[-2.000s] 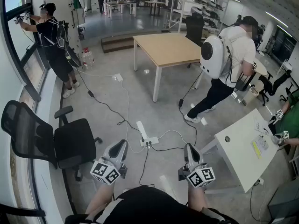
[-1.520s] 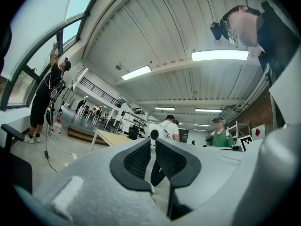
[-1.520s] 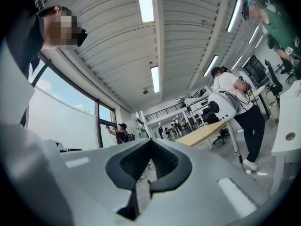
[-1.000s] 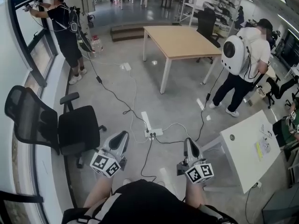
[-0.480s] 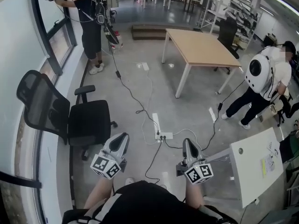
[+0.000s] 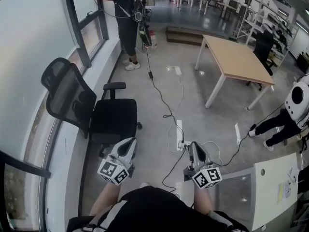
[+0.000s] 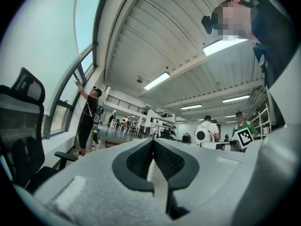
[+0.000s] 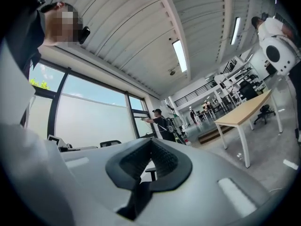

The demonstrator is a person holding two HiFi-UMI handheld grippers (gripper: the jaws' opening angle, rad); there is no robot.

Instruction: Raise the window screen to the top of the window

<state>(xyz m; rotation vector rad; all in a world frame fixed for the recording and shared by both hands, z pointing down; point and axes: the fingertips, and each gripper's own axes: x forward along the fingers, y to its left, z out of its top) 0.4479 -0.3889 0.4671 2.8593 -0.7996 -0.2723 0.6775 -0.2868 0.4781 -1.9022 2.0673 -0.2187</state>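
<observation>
Held level beside the chair (image 6: 113, 117), the left gripper (image 6: 129, 142) just closed on nothing; the right gripper (image 6: 193, 146) sits closed, empty.

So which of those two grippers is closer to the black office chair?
Left. The left gripper hangs just short of the black office chair, below its seat in the head view; the right gripper is farther off to the right.

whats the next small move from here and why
Probably turn left and step toward the window, skirting the office chair. The left gripper and the right gripper are both shut and empty. They are held low in front of the body, well short of the window, and the chair stands in the way.
</observation>
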